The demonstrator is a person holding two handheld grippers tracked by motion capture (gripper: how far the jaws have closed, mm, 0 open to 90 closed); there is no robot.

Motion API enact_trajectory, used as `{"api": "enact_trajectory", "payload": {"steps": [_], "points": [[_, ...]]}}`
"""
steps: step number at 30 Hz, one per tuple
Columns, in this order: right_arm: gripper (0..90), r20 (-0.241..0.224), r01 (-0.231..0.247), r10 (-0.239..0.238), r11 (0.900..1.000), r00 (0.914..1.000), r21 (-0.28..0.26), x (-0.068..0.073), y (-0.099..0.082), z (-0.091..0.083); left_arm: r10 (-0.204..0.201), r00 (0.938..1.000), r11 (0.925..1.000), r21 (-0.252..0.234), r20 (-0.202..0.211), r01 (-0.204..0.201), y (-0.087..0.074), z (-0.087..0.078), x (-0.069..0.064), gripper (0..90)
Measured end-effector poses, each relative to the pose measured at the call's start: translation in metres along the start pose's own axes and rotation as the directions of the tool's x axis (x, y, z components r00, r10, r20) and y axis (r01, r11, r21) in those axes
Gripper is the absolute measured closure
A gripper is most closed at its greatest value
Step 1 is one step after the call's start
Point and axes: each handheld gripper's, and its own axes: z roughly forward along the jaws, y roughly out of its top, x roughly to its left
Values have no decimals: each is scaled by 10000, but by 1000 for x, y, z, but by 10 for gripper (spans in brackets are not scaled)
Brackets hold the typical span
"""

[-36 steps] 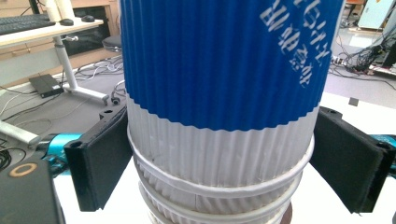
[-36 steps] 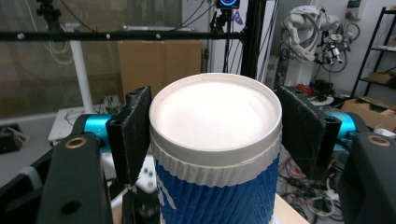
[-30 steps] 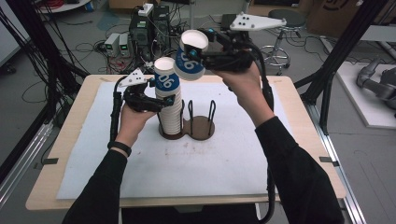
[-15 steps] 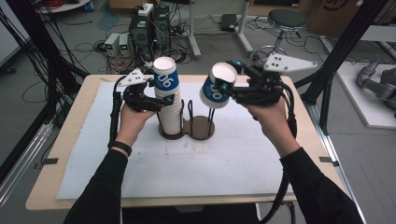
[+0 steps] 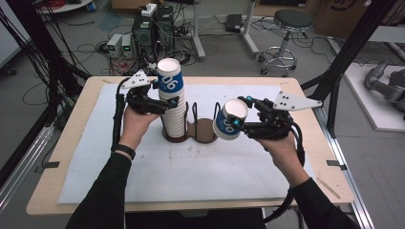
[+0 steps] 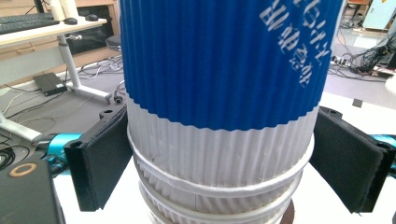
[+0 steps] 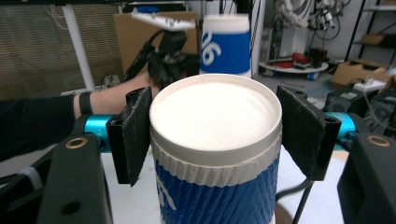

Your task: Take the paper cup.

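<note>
A tall stack of blue-and-white ribbed paper cups stands in the left ring of a brown two-ring holder at mid-table. My left gripper comes in from the left and is shut on the stack, its pads against the white rims below the top cup. My right gripper is shut on a single cup, tilted and held low just right of the holder. In the right gripper view the pads clamp that cup near its white round end. Beyond it are the stack and the left gripper.
The holder sits on a white mat over a wooden table. Wire loops rise from the holder. Black frame posts flank the table. Electronics and a stool stand on the floor behind.
The right gripper carried the single cup from above the stack down and to the right, to a spot beside the holder. The left gripper and the stack stayed put.
</note>
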Motion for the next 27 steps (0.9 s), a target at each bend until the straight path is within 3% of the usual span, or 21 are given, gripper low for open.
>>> {"api": "enact_trajectory", "payload": {"steps": [15,27], "points": [[312,-157,-327,344,9945,9993,995,3,-44,10,24,10000,10000,4,-24,-24,0,1,-1,112],[312,-162,-696,718,9915,9973,1096,-3,-60,13,73,10000,10000,36,-38,-73,1,0,-2,111]]}}
